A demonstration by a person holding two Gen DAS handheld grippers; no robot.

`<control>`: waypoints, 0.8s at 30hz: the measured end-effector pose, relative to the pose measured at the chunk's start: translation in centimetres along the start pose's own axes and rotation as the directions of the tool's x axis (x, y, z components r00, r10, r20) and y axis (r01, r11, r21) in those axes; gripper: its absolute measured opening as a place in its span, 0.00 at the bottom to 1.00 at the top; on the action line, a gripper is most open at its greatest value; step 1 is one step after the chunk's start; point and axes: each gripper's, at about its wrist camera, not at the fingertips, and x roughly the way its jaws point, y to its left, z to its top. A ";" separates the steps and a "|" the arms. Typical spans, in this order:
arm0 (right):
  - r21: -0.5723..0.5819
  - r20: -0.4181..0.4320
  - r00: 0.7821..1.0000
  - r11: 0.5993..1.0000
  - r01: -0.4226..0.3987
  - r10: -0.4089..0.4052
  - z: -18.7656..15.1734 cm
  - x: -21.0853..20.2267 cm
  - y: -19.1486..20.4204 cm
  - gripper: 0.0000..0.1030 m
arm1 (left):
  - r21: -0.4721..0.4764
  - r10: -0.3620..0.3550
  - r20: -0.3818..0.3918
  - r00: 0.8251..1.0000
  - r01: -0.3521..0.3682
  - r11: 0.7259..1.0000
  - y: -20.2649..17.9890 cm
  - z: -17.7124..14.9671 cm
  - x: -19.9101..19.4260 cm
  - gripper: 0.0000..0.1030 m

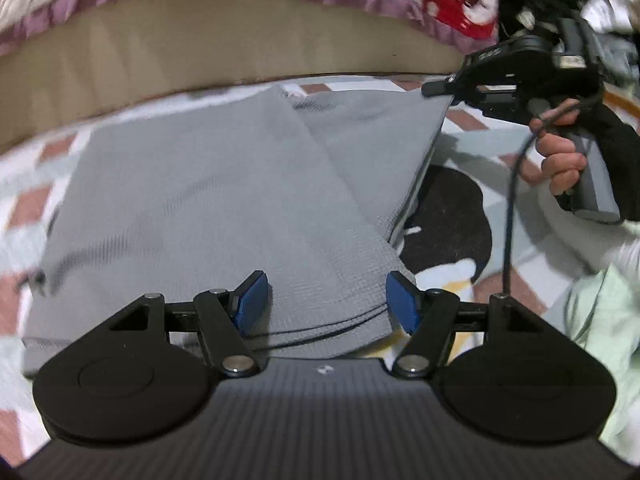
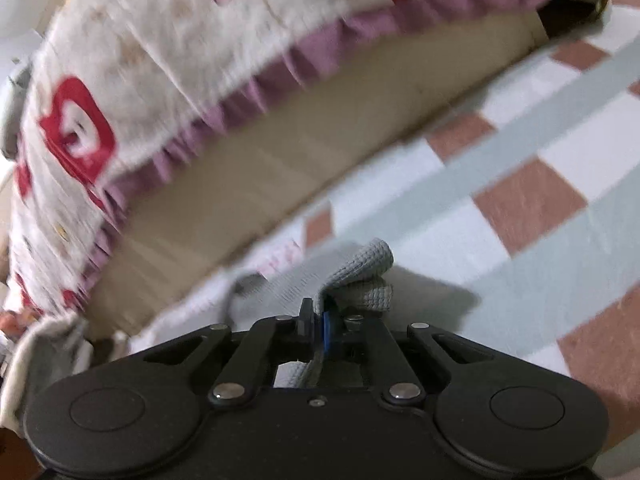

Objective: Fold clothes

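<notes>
Garment (image 1: 224, 200) grey, no readable writing, left gripper (image 1: 326, 300) fingers spread, right gripper (image 2: 320, 320) pinching it.

Checked bedsheet (image 2: 520, 200), frilled white-and-red quilt (image 2: 160, 60), tan bed side (image 1: 200, 64).

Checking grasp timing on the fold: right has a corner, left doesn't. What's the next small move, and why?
Probably close the left gripper on the near edge of the grey cloth. Its blue pads stand open either side of that layered edge, not pressing it, while the right gripper is already shut on a far corner. Both need a grip before the lift.
</notes>
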 end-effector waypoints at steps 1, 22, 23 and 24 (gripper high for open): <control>-0.005 0.006 1.000 1.000 -0.017 0.017 0.3 -0.1 0.7 0.06 | -0.041 -0.009 -0.001 1.000 0.009 0.999 0.6 0.1 -0.1 0.63; -0.450 -0.564 0.819 0.792 -0.413 0.107 -8.2 8.8 15.9 0.56 | -0.547 0.037 0.109 0.993 0.029 0.836 12.2 -1.3 -4.5 0.63; -0.436 -0.528 0.839 0.805 -0.403 0.133 -7.7 7.1 15.1 0.57 | -0.542 0.038 0.119 0.992 0.033 0.840 12.2 -1.1 -4.4 0.63; -0.421 -0.491 0.858 0.822 -0.383 0.148 -7.2 5.6 14.3 0.58 | -0.536 0.039 0.129 0.991 0.037 0.843 12.3 -0.8 -4.3 0.63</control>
